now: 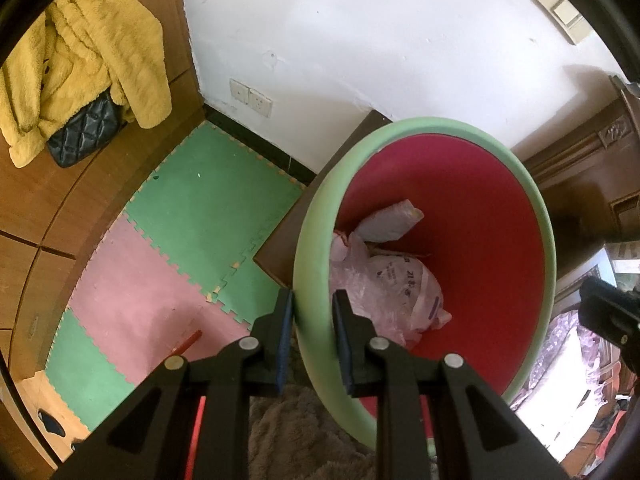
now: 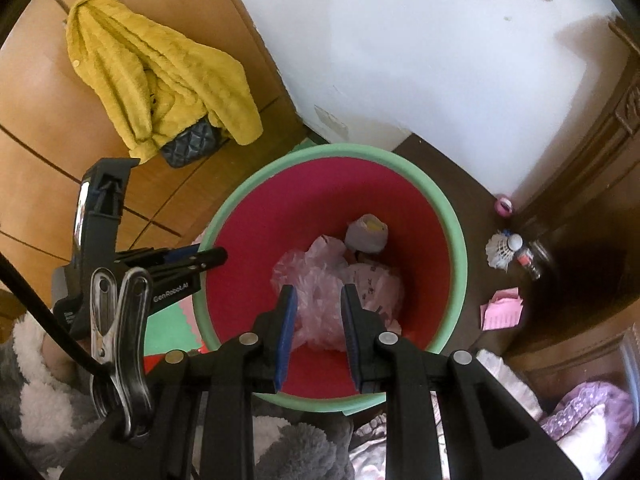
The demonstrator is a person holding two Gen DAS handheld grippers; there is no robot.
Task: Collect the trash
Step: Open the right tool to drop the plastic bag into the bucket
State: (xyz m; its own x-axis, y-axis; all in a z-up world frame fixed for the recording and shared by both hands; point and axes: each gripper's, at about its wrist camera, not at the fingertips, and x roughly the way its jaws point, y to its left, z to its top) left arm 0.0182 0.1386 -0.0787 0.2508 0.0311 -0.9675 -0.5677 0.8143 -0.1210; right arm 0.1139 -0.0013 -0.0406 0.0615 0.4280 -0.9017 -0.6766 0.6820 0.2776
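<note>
Bin point(image 1: 472, 216): red inside, pale green rim. It is seen tilted and close in the left wrist view and nearly from straight above in the right wrist view point(image 2: 404, 216). It stands on dark floor beside the white wall.

Trash in the bin: a crumpled pink plastic bag point(image 1: 384, 288) and a smaller grey-white wrapper point(image 1: 390, 222) are lodged at the bottom; both are also seen from the right wrist point(image 2: 320, 280), point(image 2: 366, 234).

Left gripper point(image 1: 312, 336): the bin's green rim is clamped between its blue pads, one finger outside the wall, one inside. From the right wrist it is seen side-on at the bin's left edge point(image 2: 212, 258).

Right gripper point(image 2: 318, 332): held over the bin mouth, jaws parted a little, nothing between the pads; the pink bag lies below them, apart. Only a black corner of it point(image 1: 608, 312) is caught in the left view.

Shown by the left view alone: green and pink foam mats point(image 1: 192, 240) with a red stick point(image 1: 188, 343) lying on them, and wall sockets point(image 1: 251, 97).

Shown by the right view alone: a shuttlecock point(image 2: 502, 250), a small bottle point(image 2: 528, 262), pink paper point(image 2: 503, 309) and a pink round item point(image 2: 503, 205), all on the dark floor to the right of the bin, clear of its rim.

Shown by both: a yellow coat point(image 1: 84, 60) over a black quilted bag point(image 1: 84, 132) on the wooden cabinet.

Open room: the bin mouth is unobstructed above the trash.
</note>
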